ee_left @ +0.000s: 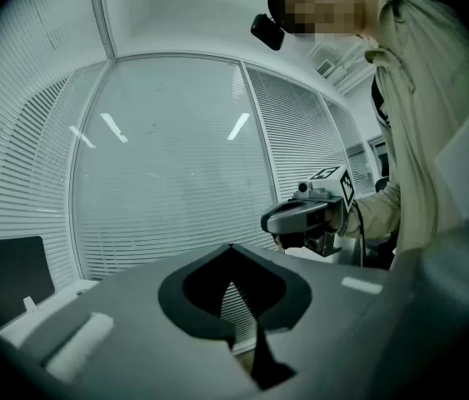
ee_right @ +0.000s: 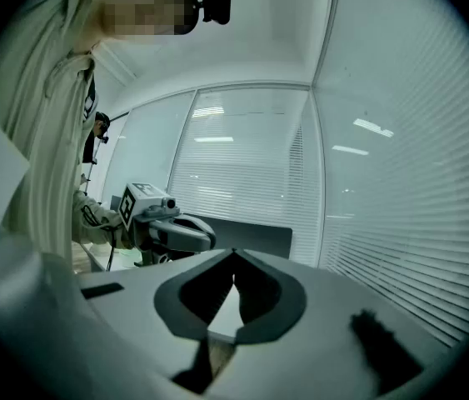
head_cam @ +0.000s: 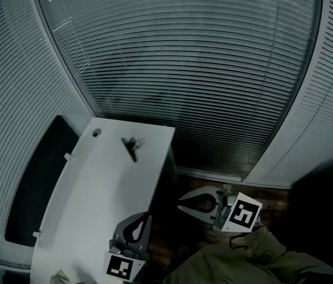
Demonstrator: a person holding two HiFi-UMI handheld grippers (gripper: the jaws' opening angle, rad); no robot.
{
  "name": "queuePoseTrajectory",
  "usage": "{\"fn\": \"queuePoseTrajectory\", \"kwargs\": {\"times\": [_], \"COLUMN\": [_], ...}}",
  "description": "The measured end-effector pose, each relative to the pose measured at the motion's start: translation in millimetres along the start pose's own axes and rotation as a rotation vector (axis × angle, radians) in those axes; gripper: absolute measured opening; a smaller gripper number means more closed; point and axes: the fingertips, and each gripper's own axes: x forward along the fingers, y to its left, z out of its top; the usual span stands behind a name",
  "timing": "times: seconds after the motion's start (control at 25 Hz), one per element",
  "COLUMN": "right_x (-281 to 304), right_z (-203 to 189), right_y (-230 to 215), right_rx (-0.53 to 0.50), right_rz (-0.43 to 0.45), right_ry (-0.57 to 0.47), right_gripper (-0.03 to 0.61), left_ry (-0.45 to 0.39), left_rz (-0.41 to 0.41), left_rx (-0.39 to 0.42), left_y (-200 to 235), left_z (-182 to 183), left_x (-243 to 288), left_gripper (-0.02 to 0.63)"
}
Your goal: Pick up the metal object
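Observation:
The metal object [head_cam: 131,147], a small dark V-shaped piece, lies on the far part of the white table [head_cam: 95,188]. My left gripper [head_cam: 148,215] hovers over the table's near right edge, well short of the object, jaws shut and empty. My right gripper [head_cam: 179,202] hangs off the table's right side over the floor, also shut and empty. In the left gripper view the left gripper's tips [ee_left: 231,247] meet, with the right gripper [ee_left: 301,217] beyond them. The right gripper view shows its own closed tips [ee_right: 234,252] and the left gripper [ee_right: 172,227]. Neither gripper view shows the metal object.
A dark flat panel [head_cam: 42,182] stands along the table's left side. Window blinds [head_cam: 184,70] close off the far side and both flanks. A small round hole [head_cam: 96,133] marks the table's far left corner. The person's trouser leg [head_cam: 243,259] fills the lower right.

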Motion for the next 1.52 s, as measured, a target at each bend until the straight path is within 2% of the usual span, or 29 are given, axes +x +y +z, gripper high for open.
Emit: {"fn": "queuePoseTrajectory", "kwargs": {"times": [0.4, 0.6, 0.8, 1.08, 1.32, 1.52], "right_x": [11.4, 33.0, 66.2, 115.3, 141.0, 154.1], "right_z": [-18.5, -24.3, -31.2, -36.0, -56.6, -85.0], "right_y": [-18.2, -47.1, -79.6, -104.1, -124.5, -139.1], "right_rx": [0.012, 0.021, 0.035, 0.031, 0.114, 0.202], "right_rz": [0.015, -0.001, -0.010, -0.002, -0.046, -0.047], "right_ry": [0.047, 0.081, 0.100, 0.130, 0.143, 0.188], "right_gripper": [0.005, 0.005, 0.005, 0.005, 0.005, 0.005], "left_ry": [0.009, -0.015, 0.024, 0.016, 0.050, 0.086], "left_rz": [-0.005, -0.037, -0.054, -0.055, -0.058, -0.048], "left_rx": [-0.052, -0.037, -0.068, -0.085, -0.122, -0.199], "left_y": [14.5, 47.7, 88.0, 142.3, 169.1, 183.7], "left_z": [-15.4, -12.7, -26.5, -34.1, -58.0, -85.2], "left_x": [19.4, 42.2, 61.4, 68.1, 75.5, 82.5], "left_gripper": [0.006, 0.006, 0.006, 0.006, 0.006, 0.006]}}
